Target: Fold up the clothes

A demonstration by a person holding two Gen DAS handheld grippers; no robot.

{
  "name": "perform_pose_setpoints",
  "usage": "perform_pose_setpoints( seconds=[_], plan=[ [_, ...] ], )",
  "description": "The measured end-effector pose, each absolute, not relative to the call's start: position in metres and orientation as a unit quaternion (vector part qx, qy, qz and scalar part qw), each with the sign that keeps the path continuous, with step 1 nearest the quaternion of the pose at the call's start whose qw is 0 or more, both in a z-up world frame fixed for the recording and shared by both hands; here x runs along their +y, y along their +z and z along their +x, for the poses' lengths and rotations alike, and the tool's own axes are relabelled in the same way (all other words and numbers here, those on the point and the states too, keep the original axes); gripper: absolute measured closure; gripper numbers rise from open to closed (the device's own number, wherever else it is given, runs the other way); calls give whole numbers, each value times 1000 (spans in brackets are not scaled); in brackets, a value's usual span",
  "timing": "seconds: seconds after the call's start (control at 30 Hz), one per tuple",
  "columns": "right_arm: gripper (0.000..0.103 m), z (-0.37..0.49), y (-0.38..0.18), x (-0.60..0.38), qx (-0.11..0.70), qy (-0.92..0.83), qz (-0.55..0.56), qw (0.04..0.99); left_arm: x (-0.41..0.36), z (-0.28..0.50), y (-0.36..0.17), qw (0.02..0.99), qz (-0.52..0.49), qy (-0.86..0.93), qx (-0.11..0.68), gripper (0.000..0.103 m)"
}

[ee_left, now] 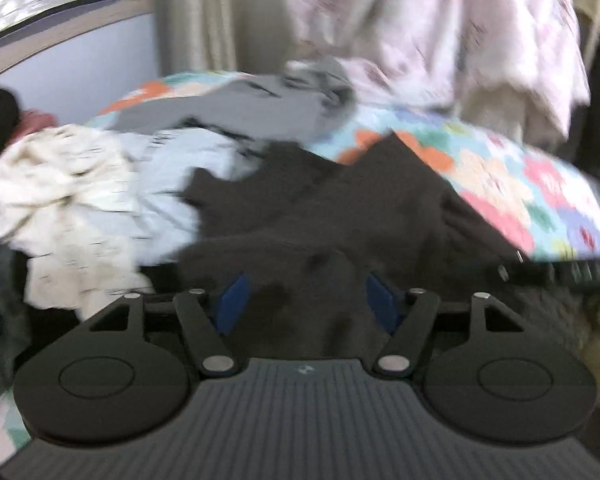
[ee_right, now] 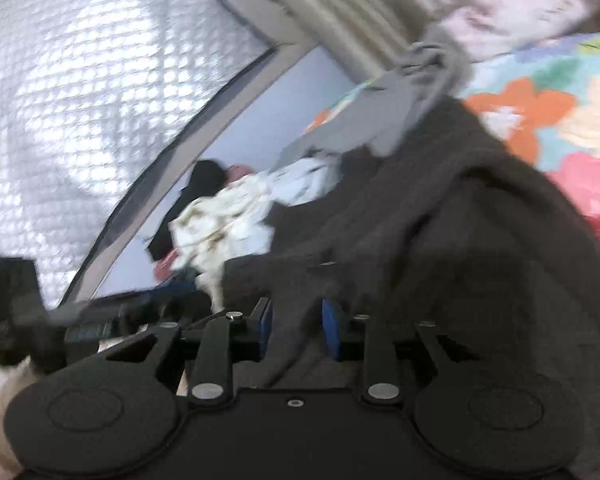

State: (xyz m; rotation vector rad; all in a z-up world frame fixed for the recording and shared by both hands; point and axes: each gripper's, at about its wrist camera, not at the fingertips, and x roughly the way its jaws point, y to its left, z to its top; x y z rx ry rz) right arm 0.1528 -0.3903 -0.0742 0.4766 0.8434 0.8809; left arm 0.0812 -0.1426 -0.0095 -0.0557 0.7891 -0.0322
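A dark brown garment lies spread over the floral bed, and its near edge is bunched up at both grippers. My left gripper stands open, its blue pads wide apart with dark cloth lying between them. In the right wrist view, my right gripper has its blue pads close together, shut on a fold of the dark brown garment. The right gripper's black body shows at the right edge of the left wrist view. Both views are blurred by motion.
The floral bedsheet carries a grey garment, a light blue one and a crumpled cream one. Pale pink patterned fabric hangs behind the bed. A silver-covered window and a curtain stand at the back.
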Motion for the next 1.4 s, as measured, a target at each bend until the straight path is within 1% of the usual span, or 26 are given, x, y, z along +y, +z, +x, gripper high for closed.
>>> perform_pose_setpoints(
  seconds=[0.2,0.23,0.27,0.3,0.33,0.4,0.6,0.67,0.7,0.73,0.87,0.97,1.0,1.03,1.1,1.3,1.4],
  plan=[
    [68,165,-93,-406,404,376,235,800,-165,121,-65,898,15,-16,440,34],
    [68,166,-95,-407,406,373,236,800,-164,123,-71,897,23,-17,441,44],
    [68,167,-96,-408,408,370,236,801,-161,121,-71,900,21,-15,434,59],
    [67,168,-96,-409,408,368,234,802,-158,120,-72,904,16,-14,428,77],
    [67,169,-96,-409,408,368,232,802,-151,115,-68,908,-7,-12,419,81],
    [67,170,-96,-408,407,368,228,804,-138,102,-58,915,-40,-3,400,86],
    [67,170,-96,-404,410,369,219,805,-106,36,-25,937,-63,63,337,86],
    [67,169,-97,-402,412,371,215,804,-92,17,-23,937,-74,98,326,83],
    [67,169,-97,-401,413,372,213,803,-84,9,-25,936,-81,116,323,82],
    [67,168,-98,-399,415,374,210,803,-77,2,-29,931,-88,126,331,79],
    [66,162,-101,-390,424,379,190,800,-58,-15,-47,912,-117,144,366,77],
    [66,157,-99,-384,426,381,176,802,-49,-23,-50,905,-135,144,377,70],
    [66,156,-97,-381,426,383,171,802,-47,-25,-49,905,-137,142,378,64],
    [66,154,-95,-378,425,385,164,802,-47,-29,-44,910,-126,136,371,59],
    [66,151,-87,-374,421,385,150,808,-49,-36,-35,920,-105,123,357,57],
    [63,136,-51,-375,410,382,116,820,-54,-58,-6,946,-42,84,312,56],
    [57,123,-15,-378,406,388,98,821,-56,-70,8,955,-10,64,288,54]
  ],
)
